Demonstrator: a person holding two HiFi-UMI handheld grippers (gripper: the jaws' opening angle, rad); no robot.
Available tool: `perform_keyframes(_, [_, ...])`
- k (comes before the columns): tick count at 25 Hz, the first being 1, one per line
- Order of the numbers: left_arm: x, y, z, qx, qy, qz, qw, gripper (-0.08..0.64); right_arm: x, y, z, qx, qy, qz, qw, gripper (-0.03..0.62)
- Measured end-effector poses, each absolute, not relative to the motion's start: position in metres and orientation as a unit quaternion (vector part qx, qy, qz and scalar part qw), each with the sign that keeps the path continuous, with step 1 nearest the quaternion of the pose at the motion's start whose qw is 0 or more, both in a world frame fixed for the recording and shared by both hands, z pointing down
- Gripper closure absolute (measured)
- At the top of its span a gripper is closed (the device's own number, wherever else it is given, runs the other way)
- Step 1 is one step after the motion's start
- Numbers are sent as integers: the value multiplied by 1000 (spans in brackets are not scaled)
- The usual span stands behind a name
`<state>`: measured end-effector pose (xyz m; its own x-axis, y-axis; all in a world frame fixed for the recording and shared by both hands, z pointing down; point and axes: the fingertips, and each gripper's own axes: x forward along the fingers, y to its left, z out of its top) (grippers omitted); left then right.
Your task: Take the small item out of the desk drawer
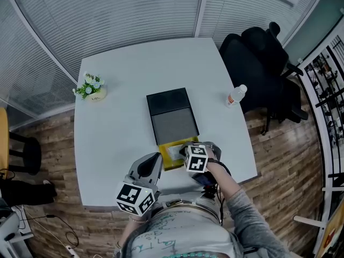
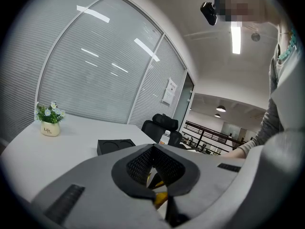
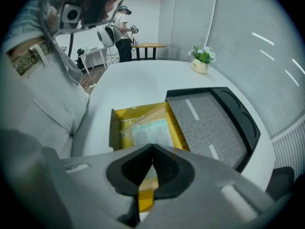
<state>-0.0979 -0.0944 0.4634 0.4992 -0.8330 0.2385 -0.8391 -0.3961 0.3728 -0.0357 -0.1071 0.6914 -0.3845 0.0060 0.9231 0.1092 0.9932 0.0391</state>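
I read this as the picking step: the drawer is already out, and the item is not yet clear of it.

The white bench (image 1: 118, 144) runs under both sets of fingers. The black organiser (image 3: 209, 120) sits on it just beyond the right gripper (image 3: 152, 148). Its yellow drawer (image 3: 114, 128) stands pulled open directly below that gripper. The small item, a pale teal packet (image 3: 148, 130) in clear wrap, lies flat in the drawer, under and just ahead of the right fingertips.

The right gripper points steeply down with its fingers clenched together. I cannot tell whether they nip an edge of the wrap or nothing at all. The left gripper (image 2: 153, 148) lies near level, just left of the drawer. Its fingers are also clenched, with a sliver of yellow showing below them and nothing visibly pinched.

If the wrap is caught, I judge the next move to be a straight lift clear of the drawer walls. If not, I should release the right fingers, drop them over the packet's near edge and close again. The slick film may slip.

For writing, the sheet (image 2: 168, 90) on the blinds and the bottle (image 1: 235, 95) label are too small to read. The flower pot (image 2: 49, 129) bears a word that looks like "Life".
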Motion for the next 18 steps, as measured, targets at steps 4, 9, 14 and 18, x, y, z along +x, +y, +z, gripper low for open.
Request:
perform_keyframes(4, [-96, -92, 465, 835, -499, 11, 232, 563, -35, -110, 664, -31, -838, -50, 543, 588])
perform_keyframes(9, [-91, -89, 471, 837, -493, 20, 238, 563, -38, -116, 629, -25, -847, -77, 525, 588])
perform_keyframes(14, [-91, -86, 472, 836, -494, 18, 239, 561, -41, -111, 598, -36, -852, -88, 515, 588])
perform_keyframes(18, [-88, -86, 471, 838, -490, 14, 238, 563, -44, -102, 575, -55, -855, -113, 504, 589])
